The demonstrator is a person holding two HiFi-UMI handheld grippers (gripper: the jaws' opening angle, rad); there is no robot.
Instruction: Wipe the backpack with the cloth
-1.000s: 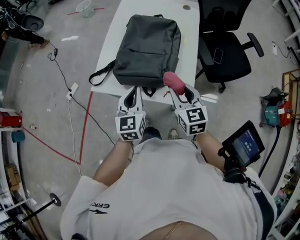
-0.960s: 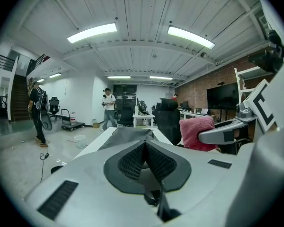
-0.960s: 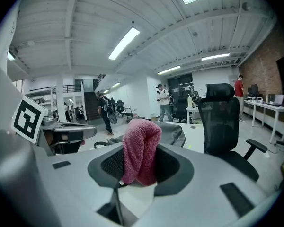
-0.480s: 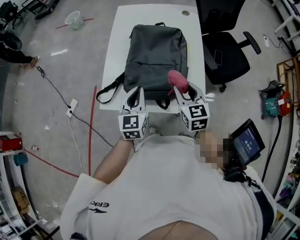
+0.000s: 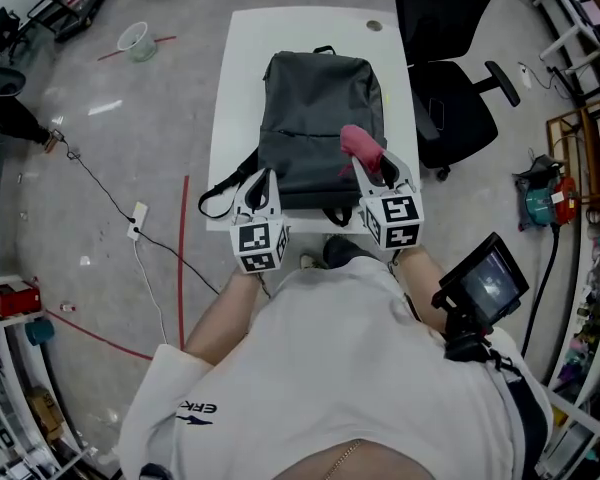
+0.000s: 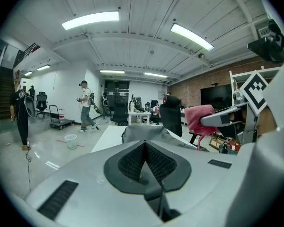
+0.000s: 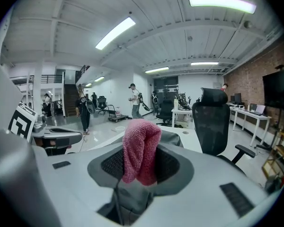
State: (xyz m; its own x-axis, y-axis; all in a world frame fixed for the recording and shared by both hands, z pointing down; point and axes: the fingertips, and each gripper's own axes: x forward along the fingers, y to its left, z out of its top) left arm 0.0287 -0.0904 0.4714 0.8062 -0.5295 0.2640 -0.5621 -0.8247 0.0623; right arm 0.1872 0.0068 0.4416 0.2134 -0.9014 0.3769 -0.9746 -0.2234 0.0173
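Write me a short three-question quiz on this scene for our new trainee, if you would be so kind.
1. True or false: the pink cloth is held by the left gripper.
2. The backpack lies on: A the floor; B the white table; C a chair.
3. Fill in: the left gripper's jaws are ___.
Key: 1 false, the right gripper holds it; 2 B; 3 shut, with nothing between them.

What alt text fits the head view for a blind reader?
Seen from above, a person's right gripper holds a pink terry cloth over the near end of a dark grey fabric backpack on a white rectangular table. The left gripper, shut and empty, is at its near left corner.
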